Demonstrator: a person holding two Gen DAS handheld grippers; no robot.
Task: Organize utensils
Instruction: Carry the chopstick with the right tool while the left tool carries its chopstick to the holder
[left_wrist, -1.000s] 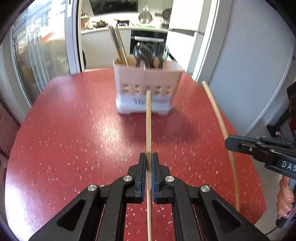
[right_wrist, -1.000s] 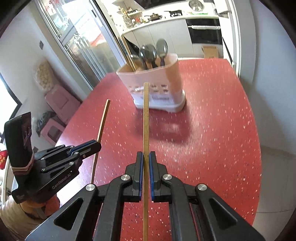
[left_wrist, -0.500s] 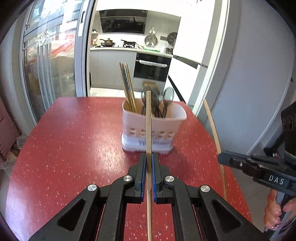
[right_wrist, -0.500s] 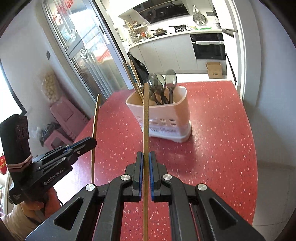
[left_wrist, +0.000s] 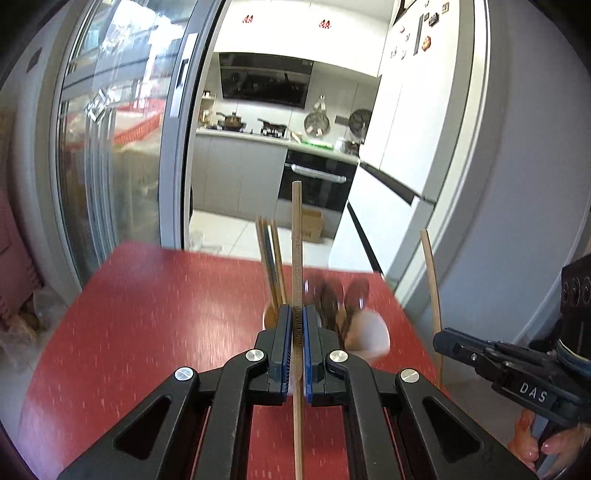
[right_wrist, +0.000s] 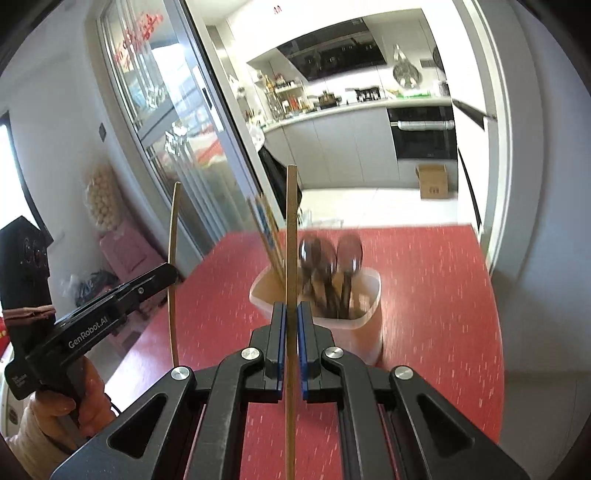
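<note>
While each hand-held gripper is carrying one chopstick, the work is reading as follows.

Step in hand: both chopsticks are travelling toward the holder (right_wrist: 317, 295) on the red tabletop (right_wrist: 436, 280); by my reading this is the approach, with the drop not yet made.

Left hand-held gripper (left_wrist: 296, 350): pinching a chopstick (left_wrist: 296, 236) that is pointing up and away, above the holder.

Right hand-held gripper (right_wrist: 291, 339): pinching the other chopstick (right_wrist: 291, 221), just short of the holder's near rim.

Holder contents: chopsticks (right_wrist: 266, 229) in its left part, spoons (right_wrist: 325, 254) in its right part, all blurred.

Next move: probably tipping each chopstick downward over the holder's left part, then letting go.

Left view only: the holder is sitting mostly hidden behind the jaws.

Right view only: the holder's open mouth, and a hand (right_wrist: 55, 413) gripping the left tool's handle beside the holder.
</note>
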